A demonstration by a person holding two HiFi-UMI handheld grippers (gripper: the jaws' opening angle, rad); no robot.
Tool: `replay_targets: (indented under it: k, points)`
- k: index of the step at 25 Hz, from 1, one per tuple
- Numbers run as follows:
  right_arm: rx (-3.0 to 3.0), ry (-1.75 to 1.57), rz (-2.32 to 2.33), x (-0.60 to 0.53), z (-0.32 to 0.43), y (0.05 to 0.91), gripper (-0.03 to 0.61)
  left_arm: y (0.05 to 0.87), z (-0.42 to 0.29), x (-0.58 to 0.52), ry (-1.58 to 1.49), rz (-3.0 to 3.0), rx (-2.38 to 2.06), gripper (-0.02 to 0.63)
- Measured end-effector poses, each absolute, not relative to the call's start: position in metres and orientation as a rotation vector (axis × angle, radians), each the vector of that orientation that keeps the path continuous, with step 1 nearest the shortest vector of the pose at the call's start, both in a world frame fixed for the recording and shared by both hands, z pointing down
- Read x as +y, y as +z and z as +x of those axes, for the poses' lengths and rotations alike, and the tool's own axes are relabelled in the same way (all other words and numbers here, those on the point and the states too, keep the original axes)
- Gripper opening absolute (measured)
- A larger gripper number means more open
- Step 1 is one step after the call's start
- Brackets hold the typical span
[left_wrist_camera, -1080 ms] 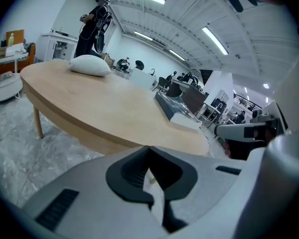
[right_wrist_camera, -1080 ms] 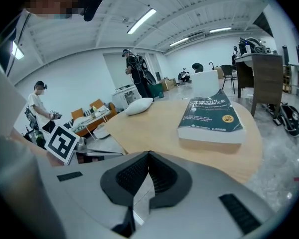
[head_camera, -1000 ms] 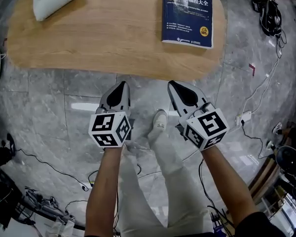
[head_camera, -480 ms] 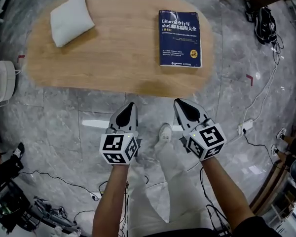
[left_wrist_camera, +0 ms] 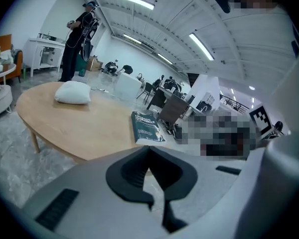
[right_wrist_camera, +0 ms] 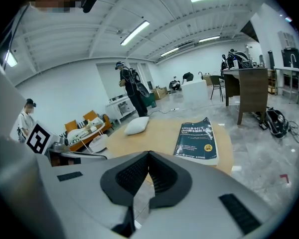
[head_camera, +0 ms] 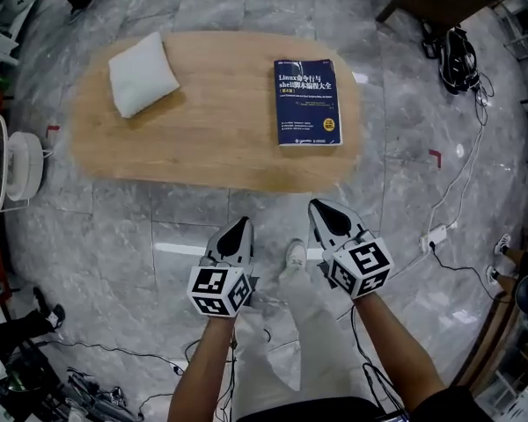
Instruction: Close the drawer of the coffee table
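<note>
No drawer shows in any view: the coffee table (head_camera: 220, 148) presents only its top and a smooth front edge w/ nothing sticking out, so the drawer is either already pushed in or hidden under the top, can't tell which. If it's in, the job looks done; if not, all of it is left. Left gripper (head_camera: 236, 232) and right gripper (head_camera: 326, 214) both hang over the floor (head_camera: 114, 227) in front of the table, well apart from it, tips pressed together w/ nothing between them. Tabletop is a long oval of light wood, matte, visible grain. On it a soft white pillow (head_camera: 143, 86), plump and squarish, toward the left end, and a thick blue paperback book (head_camera: 307, 102), glossy cover, lying flat toward the right. Floor is grey marble-look tile, polished, reflecting the lights.
</note>
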State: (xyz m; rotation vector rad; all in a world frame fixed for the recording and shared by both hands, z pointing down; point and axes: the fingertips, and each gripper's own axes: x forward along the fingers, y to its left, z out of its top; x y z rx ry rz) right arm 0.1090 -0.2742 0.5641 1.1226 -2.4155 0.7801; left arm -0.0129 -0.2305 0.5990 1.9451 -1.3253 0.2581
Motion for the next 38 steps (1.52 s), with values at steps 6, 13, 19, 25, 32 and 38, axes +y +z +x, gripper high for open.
replay_targets:
  k: [6, 13, 19, 25, 32, 38]
  points:
    - [-2.436, 0.733, 1.133, -0.265, 0.106, 0.525, 0.014, 0.546, -0.010, -0.225, 0.204, 1.976, -1.336, 0.002]
    - [-2.455, 0.662, 1.179, -0.257, 0.109, 0.482, 0.014, 0.493, -0.025, -0.217, 0.185, 2.043, -1.391, 0.002]
    - [-2.502, 0.593, 1.146, -0.239, 0.094, 0.444, 0.014, 0.454, -0.024, -0.204, 0.152, 2.102, -1.387, 0.002]
    - [-2.529, 0.546, 1.146, -0.225, 0.085, 0.412, 0.014, 0.417, -0.029, -0.201, 0.138, 2.174, -1.404, 0.001]
    - [-2.553, 0.467, 1.205, -0.207, 0.094, 0.375, 0.014, 0.381, -0.028, -0.182, 0.101, 2.226, -1.416, 0.002]
    - [-2.569, 0.431, 1.224, -0.183, 0.096, 0.348, 0.014, 0.350, -0.019, -0.164, 0.075, 2.299, -1.387, 0.001]
